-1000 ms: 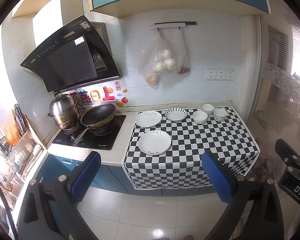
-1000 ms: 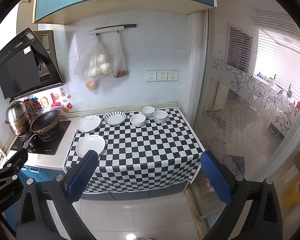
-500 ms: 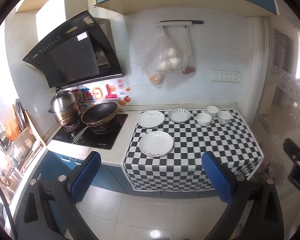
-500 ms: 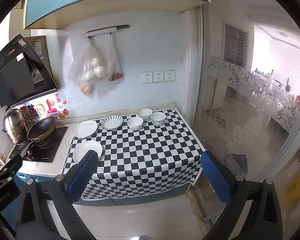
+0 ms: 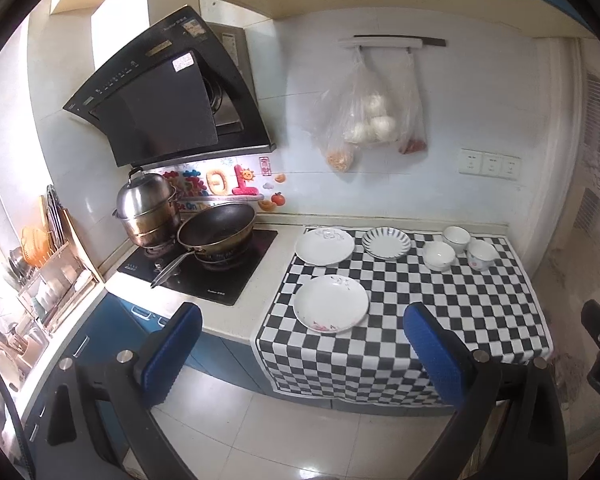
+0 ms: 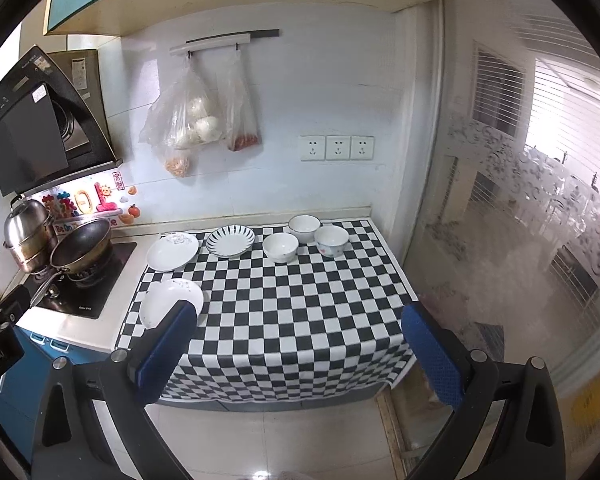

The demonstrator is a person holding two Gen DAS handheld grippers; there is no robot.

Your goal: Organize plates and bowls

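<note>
Both sets of fingers, left point(image 5: 300, 354) and right point(image 6: 296, 354), are spread wide, empty, short of the table point(image 5: 228, 320). On its checked cloth point(image 6: 300, 312) lie three plates point(image 5: 331, 309) near the stove point(image 5: 204, 276), three bowls point(image 6: 280, 247) farther from it.
</note>
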